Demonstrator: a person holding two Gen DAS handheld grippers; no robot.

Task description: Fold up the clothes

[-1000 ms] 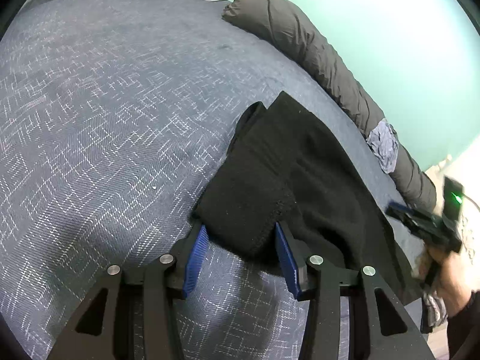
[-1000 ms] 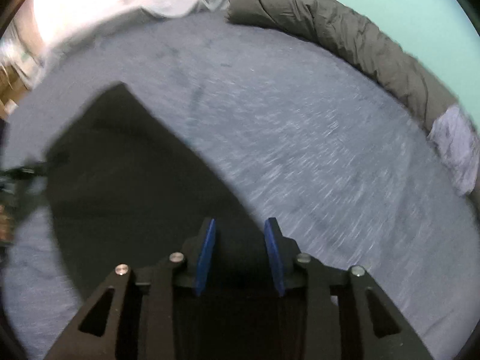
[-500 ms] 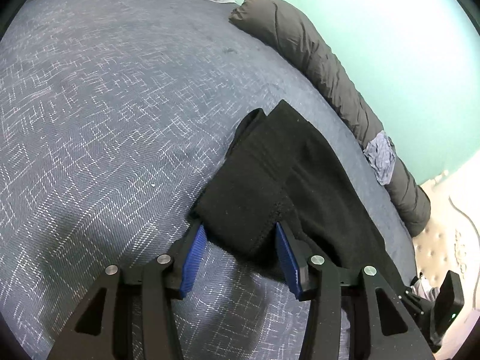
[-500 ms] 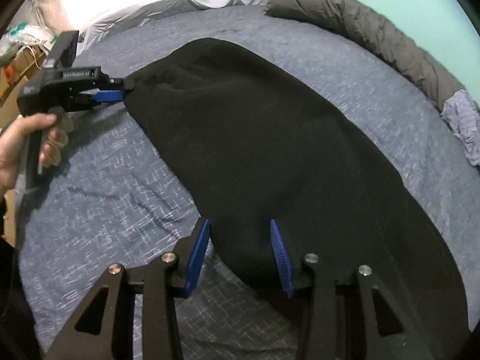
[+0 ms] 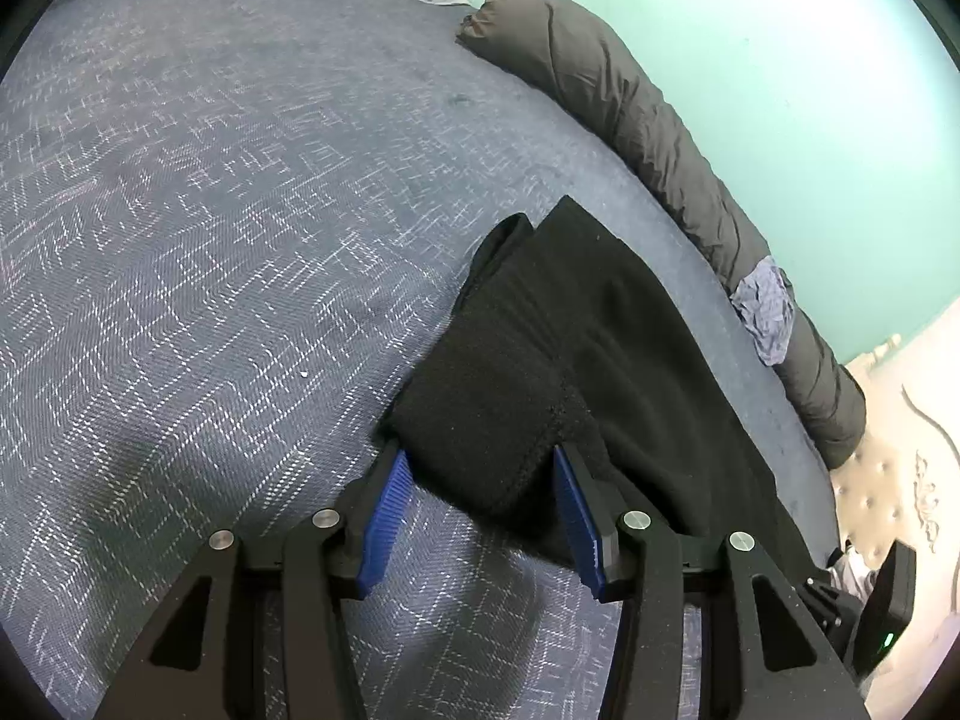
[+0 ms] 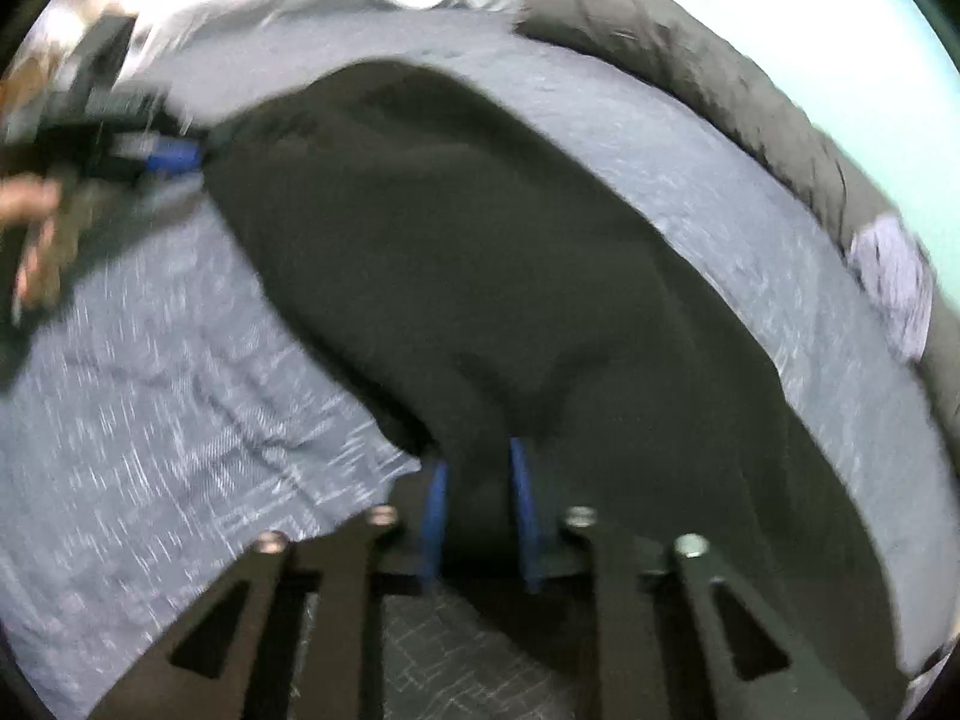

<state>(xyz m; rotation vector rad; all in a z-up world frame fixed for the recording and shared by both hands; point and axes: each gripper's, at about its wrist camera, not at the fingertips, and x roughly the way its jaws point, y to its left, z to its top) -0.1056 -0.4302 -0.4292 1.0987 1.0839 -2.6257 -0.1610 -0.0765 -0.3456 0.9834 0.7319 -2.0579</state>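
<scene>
Now the black garment (image 5: 606,372) lies stretched across the blue bedspread (image 5: 198,252), centre to lower right of both views. One end sits between the half-open left gripper (image 5: 480,516), contact unclear; the other end is pinched as the right gripper (image 6: 477,516) has just been closing. Edges should be kept taut and lifted evenly. A grey duvet roll (image 5: 648,114) lines the teal wall (image 5: 780,48), upper right.

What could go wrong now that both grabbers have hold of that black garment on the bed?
The right gripper, whose jaws have just been closing, pinches only a narrow bunch of the black garment, so the cloth might slip out. The left gripper straddles a thick cuff with its pads apart, so that end may stay behind. The garment lies near the dark rolled quilt and could snag it.
</scene>
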